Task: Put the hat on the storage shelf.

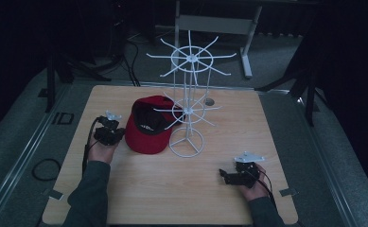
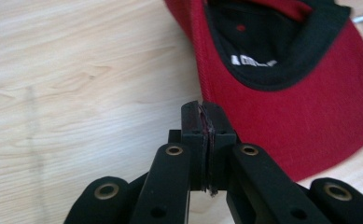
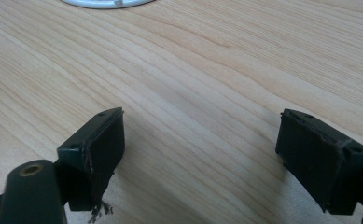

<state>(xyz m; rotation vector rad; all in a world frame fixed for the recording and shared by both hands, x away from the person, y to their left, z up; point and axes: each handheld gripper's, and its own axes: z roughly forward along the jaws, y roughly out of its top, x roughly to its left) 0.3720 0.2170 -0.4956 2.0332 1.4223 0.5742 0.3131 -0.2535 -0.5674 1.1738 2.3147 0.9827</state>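
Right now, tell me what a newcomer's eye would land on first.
The red baseball cap with black lining lies upside down at the middle of the pale wooden table, beside the tall white wire hook rack. The left gripper is shut on the cap's edge; the right gripper rests open near the right front corner.

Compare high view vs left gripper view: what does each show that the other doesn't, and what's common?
High view alone: the white wire rack standing beside the cap, the right gripper with jaws apart, low over the table, and both forearms.
Left gripper view alone: the left gripper shut on the edge of the cap's brim, and white lettering on the black lining.
Both: the red cap lying upside down on the wooden table.
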